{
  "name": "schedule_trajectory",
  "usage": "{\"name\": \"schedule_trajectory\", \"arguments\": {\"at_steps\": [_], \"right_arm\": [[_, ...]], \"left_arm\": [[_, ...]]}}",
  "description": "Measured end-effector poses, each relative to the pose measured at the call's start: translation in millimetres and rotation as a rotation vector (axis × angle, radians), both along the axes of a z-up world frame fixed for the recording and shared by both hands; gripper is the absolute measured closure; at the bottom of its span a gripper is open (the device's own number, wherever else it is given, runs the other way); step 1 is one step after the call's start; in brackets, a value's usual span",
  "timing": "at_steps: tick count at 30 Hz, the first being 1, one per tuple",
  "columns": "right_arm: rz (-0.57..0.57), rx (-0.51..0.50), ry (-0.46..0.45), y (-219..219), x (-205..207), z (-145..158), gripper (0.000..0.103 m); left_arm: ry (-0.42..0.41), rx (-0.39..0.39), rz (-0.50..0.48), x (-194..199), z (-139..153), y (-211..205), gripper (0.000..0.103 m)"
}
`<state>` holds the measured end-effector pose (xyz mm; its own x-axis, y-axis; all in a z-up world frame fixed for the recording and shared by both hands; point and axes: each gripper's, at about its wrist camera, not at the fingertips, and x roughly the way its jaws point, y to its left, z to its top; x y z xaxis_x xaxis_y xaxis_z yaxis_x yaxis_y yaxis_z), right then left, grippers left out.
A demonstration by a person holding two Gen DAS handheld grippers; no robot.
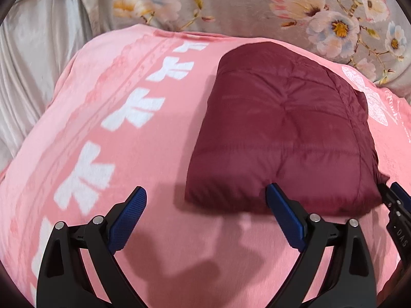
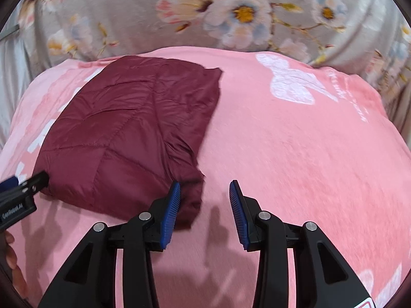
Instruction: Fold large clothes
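Observation:
A dark red quilted jacket [image 1: 280, 131] lies folded into a compact rectangle on a pink blanket [image 1: 154, 154]. It also shows in the right wrist view [image 2: 128, 133]. My left gripper [image 1: 205, 200] is open and empty, just in front of the jacket's near edge; its right finger [image 1: 285, 213] overlaps that edge. My right gripper [image 2: 205, 195] is open and empty at the jacket's near right corner, with its left finger [image 2: 170, 210] over the fabric. Each gripper shows at the edge of the other's view: the right one [image 1: 395, 205], the left one [image 2: 23, 187].
The pink blanket [image 2: 295, 154] has white lettering and a white bow print. Behind it lies grey floral bedding [image 2: 231, 12]. Pale plain fabric [image 1: 30, 64] lies at the far left.

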<state>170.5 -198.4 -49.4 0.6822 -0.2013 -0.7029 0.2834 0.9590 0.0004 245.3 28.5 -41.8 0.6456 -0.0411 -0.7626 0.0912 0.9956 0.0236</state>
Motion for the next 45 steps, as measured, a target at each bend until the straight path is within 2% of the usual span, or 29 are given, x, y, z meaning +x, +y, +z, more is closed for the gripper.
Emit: {"name": "schedule_trajectory", "arguments": {"at_steps": [5, 9, 11, 14, 20, 25, 30, 37, 45], "right_arm": [[0.031, -0.051, -0.011, 19, -33, -5, 0.059], [0.027, -0.073, -0.023, 27, -65, -18, 0.030], [0.027, -0.061, -0.016, 26, -74, -19, 0.022], [0.005, -0.036, -0.062, 21, -87, -15, 0.017], [-0.003, -0.008, -0.056, 22, -96, -17, 0.016], [0.024, -0.079, -0.078, 39, -106, -13, 0.016], [0.038, -0.102, -0.110, 45, -114, -9, 0.016], [0.041, -0.044, -0.084, 39, -117, -11, 0.016], [0.039, -0.031, -0.063, 37, -115, -15, 0.016]], "left_arm": [[0.025, -0.044, -0.032, -30, -16, -10, 0.011], [0.022, -0.063, -0.056, -55, -28, -20, 0.011], [0.014, -0.074, -0.067, -67, -31, -23, 0.011], [-0.021, -0.066, -0.072, -81, -28, -25, 0.011], [-0.045, -0.067, -0.056, -101, -27, -22, 0.007], [-0.091, -0.039, -0.013, -112, -23, -19, 0.007], [-0.087, -0.016, 0.023, -120, -24, -15, 0.007], [-0.119, 0.030, 0.031, -129, -20, -17, 0.007], [-0.126, 0.067, 0.038, -129, -20, -21, 0.007]]}}
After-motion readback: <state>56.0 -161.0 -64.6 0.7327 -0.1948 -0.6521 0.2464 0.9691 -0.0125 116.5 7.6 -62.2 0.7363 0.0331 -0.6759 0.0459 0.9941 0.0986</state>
